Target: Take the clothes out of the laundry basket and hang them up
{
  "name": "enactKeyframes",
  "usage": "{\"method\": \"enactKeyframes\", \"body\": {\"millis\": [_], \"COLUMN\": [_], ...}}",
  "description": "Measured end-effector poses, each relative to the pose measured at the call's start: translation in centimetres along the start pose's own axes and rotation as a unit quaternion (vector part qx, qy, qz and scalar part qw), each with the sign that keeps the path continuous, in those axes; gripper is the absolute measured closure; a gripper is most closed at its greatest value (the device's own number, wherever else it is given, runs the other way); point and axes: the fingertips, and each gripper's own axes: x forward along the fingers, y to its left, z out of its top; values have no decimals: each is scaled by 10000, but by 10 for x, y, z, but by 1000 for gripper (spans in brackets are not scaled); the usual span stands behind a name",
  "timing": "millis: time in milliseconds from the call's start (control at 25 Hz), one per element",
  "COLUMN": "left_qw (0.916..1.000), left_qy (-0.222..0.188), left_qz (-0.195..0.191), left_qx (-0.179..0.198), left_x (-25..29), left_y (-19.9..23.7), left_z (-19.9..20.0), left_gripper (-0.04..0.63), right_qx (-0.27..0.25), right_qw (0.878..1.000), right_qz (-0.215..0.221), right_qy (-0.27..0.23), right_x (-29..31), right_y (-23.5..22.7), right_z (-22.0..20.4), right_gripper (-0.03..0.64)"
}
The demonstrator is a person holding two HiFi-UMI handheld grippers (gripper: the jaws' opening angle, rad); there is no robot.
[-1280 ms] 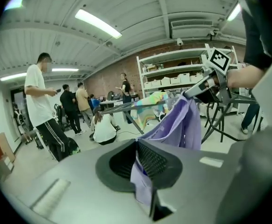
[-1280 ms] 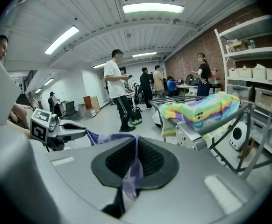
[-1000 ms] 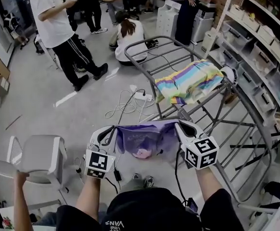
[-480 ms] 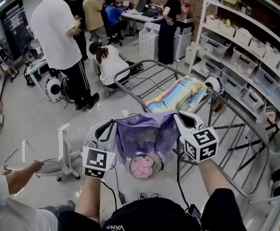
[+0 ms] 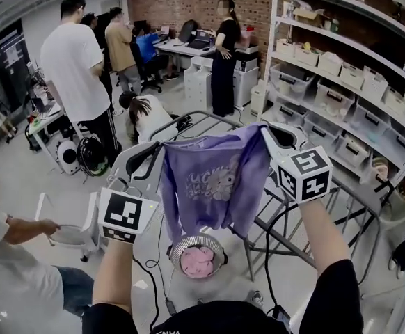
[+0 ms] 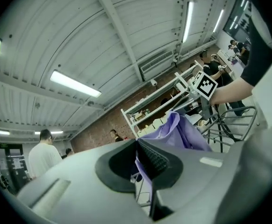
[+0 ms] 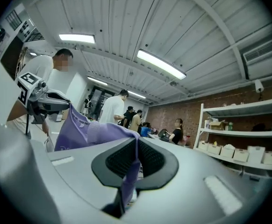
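Working in a busy room, with a brick wall (image 5: 181, 2) at the back and stocked shelves (image 5: 342, 68) running down the right side. Holding a purple sweatshirt (image 5: 213, 186) up in the air, spread by its top edge, print facing the head camera, hem dangling above the laundry basket (image 5: 221, 252) on the floor. Pinching one upper corner in the left gripper (image 5: 162, 153) and the other in the right gripper (image 5: 266, 132). In the left gripper view, fingers (image 6: 155, 160) pressing together on a thin fold of purple cloth. In the right gripper view, fingers (image 7: 119, 158) likewise clamping a fold that is trailing below them. Judging the garment as light, soft and limp: sagging a little between the two grips, draping wherever unsupported, not fragile, yet probably sliding out of a shallow pinch. Judging the shoulder seams or the thicker ribbed edges as the surest places for taking hold, with the two grips well apart for spreading the cloth flat over a bar. Leaving a pink garment (image 5: 195, 261) lying in the basket below. Facing a metal drying rack (image 5: 186, 118) just behind the sweatshirt, mostly hidden by it. Sharing the room with several people, some standing at the desks farther back, one crouching near the rack.
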Motion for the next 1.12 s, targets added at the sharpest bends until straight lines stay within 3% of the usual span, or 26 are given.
{"method": "enactKeyframes", "body": {"millis": [200,480,680,880,1120], "left_qw": [9987,9963,9958,9966,9978], "left_qy": [-370,-449,-470,-370,-117], "left_qz": [218,413,373,239,-115], "left_qx": [288,598,685,698,642], "left_x": [26,114,130,187,214], "left_y": [-1,-29,-39,-89,-150], "left_z": [56,155,171,198,167], "left_gripper": [581,581,580,580,580], "right_qx": [-395,-729,-758,-612,-396], "right_qw": [9991,9966,9952,9955,9967], "right_qz": [-66,-213,-500,-692,-714], "right_qy": [-135,-305,-369,-230,28], "right_x": [-6,-10,-12,-16,-17], "right_y": [-46,-179,-205,-281,-311], "right_z": [28,73,79,55,-7], "right_gripper": [597,597,597,597,597]}}
